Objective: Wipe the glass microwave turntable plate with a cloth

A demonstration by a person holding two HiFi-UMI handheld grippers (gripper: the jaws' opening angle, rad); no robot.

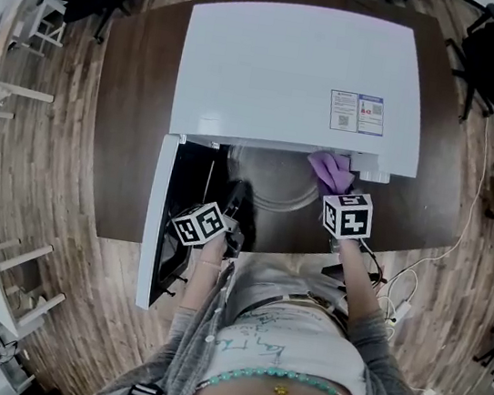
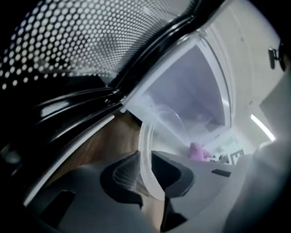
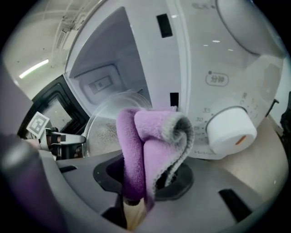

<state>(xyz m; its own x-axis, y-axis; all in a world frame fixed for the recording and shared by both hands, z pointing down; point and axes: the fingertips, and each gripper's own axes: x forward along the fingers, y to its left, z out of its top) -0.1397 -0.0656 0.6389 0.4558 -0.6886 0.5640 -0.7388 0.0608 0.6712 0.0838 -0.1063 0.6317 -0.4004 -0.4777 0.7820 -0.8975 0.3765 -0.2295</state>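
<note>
Plate held at the oven mouth, cloth ready. The left gripper [image 2: 144,175] is clamped on the rim of the glass plate [image 2: 166,127], which stands edge-on between its jaws and reaches ahead of them into the open microwave [image 1: 303,71]. The right gripper [image 3: 145,182] is closed on a folded purple cloth [image 3: 150,145] that bulges up out of its jaws. From there the plate lies ahead and to the left, apart from the cloth.

We judge the main risk to be the hold itself: only a narrow strip of smooth rim is pinched, so pressure from the cloth on the far side could lever the plate down or slide it free. A swinging plate could strike the cavity frame. The bunched cloth may also drag out of its jaws on wet glass.

The open door [image 2: 91,41] stands close to the left of the left jaws and limits movement that way. The dial [image 3: 229,129] sits just right of the right jaws. The microwave rests on a brown table [image 1: 128,128].
</note>
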